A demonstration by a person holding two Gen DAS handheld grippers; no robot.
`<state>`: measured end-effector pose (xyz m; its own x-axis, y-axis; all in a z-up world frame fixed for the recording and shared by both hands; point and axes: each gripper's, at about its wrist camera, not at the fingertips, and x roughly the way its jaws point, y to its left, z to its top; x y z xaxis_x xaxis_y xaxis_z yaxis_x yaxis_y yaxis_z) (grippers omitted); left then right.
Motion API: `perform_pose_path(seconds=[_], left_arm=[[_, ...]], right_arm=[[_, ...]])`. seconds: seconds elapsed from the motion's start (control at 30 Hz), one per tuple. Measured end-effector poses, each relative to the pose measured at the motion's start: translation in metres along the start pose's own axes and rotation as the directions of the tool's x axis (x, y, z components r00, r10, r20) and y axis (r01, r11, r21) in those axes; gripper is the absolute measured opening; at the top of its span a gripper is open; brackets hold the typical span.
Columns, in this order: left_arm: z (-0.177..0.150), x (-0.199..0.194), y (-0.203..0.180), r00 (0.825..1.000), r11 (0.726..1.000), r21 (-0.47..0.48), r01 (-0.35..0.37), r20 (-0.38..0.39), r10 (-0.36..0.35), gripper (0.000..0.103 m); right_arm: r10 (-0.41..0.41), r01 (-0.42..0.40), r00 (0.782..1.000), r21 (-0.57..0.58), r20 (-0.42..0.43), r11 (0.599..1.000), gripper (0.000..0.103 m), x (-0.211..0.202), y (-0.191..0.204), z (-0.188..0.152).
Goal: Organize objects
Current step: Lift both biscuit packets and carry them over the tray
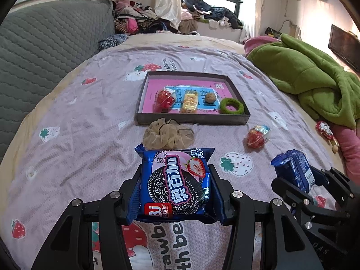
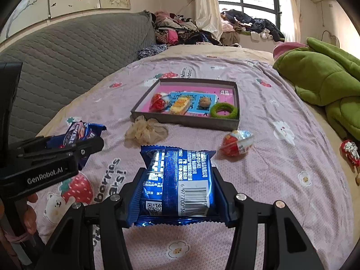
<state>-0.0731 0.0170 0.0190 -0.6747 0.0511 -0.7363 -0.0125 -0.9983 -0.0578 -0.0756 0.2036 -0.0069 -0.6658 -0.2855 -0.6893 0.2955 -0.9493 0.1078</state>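
Left gripper (image 1: 175, 187) pinches a blue foil cookie packet (image 1: 176, 183) face-up between its fingers; right gripper (image 2: 176, 187) likewise clamps a second blue foil cookie packet (image 2: 177, 183), barcode side up. Both packets are held above the lilac strawberry-print bedspread (image 1: 78, 117), well short of the shallow grey cardboard tray (image 1: 191, 120) ahead.

Each camera sits just behind its own two fingers and looks forward along them, low over the bed, toward the window wall. The left wrist view has the left gripper (image 1: 175, 180) close below its lens; the right gripper (image 1: 294, 175) shows at its lower right edge. The right wrist view has the right gripper (image 2: 177, 180) close below its lens and the left gripper (image 2: 76, 144) at its left edge. Both views share the grey tray (image 1: 191, 121) (image 2: 184, 122) farther ahead, the beige scrunchie (image 1: 167, 135) (image 2: 146, 130) between, and the green blanket (image 1: 310, 81) (image 2: 324, 78) to the right.
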Motion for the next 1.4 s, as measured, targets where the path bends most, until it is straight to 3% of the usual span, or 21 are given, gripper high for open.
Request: perform_pose_path(seconds=[0.73, 1.4], left_arm=[[0.033, -0.006, 0.007, 0.998, 1.0, 0.008, 0.026, 0.057, -0.026, 0.054], [0.085, 0.021, 0.002, 0.996, 0.998, 0.042, 0.036, 0.083, -0.039, 0.054]], right_arm=[[-0.025, 0.026, 0.996, -0.012, 0.083, 1.0, 0.055, -0.009, 0.007, 0.057], [-0.055, 0.055, 0.99, 0.002, 0.129, 0.998, 0.055, 0.013, -0.011, 0.108]])
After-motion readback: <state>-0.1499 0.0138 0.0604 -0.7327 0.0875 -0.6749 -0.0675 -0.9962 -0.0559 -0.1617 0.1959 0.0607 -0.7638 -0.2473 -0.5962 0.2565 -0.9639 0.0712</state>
